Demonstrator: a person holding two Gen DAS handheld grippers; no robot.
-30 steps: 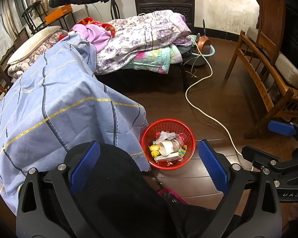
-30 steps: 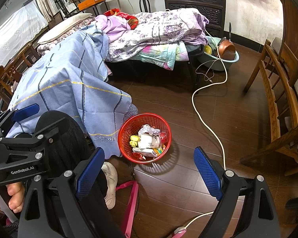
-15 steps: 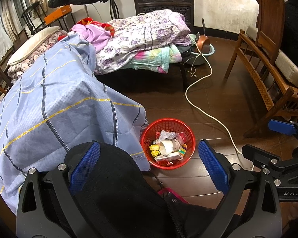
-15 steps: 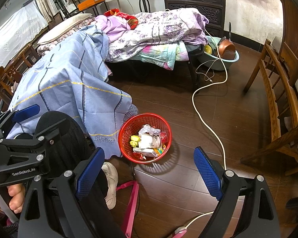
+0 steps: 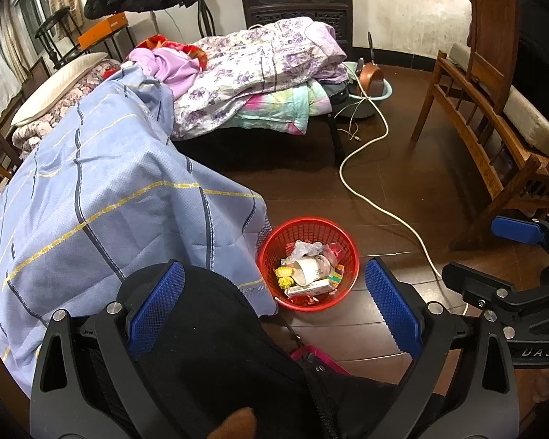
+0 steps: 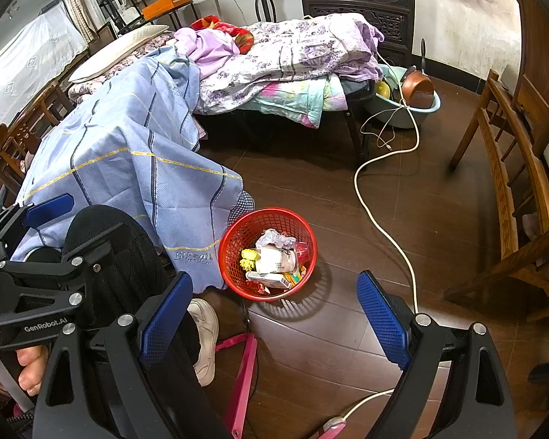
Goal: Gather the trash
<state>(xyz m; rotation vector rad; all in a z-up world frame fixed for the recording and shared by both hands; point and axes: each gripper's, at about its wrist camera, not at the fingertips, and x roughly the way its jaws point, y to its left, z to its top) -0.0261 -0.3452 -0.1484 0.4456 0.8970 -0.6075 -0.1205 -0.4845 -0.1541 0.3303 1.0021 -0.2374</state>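
Observation:
A red mesh basket (image 5: 271, 252) (image 6: 234, 237) stands on the dark wood floor beside a blue checked cloth. It holds trash: a white paper cup (image 5: 307, 269) (image 6: 274, 259), a yellow wrapper (image 5: 283, 277), crumpled plastic and small boxes. My left gripper (image 5: 274, 303) hangs open above a person's black-clad knee, with the basket ahead between its blue pads. My right gripper (image 6: 274, 314) is open too, above the floor just in front of the basket. Both are empty. Each gripper shows at the edge of the other's view.
A blue checked cloth (image 5: 102, 197) drapes furniture on the left. Bedding is piled on a cot behind. A white cable (image 6: 380, 226) snakes across the floor. A wooden chair (image 6: 512, 190) stands on the right. A white shoe (image 6: 206, 336) and a pink stool frame (image 6: 243, 373) lie near my feet.

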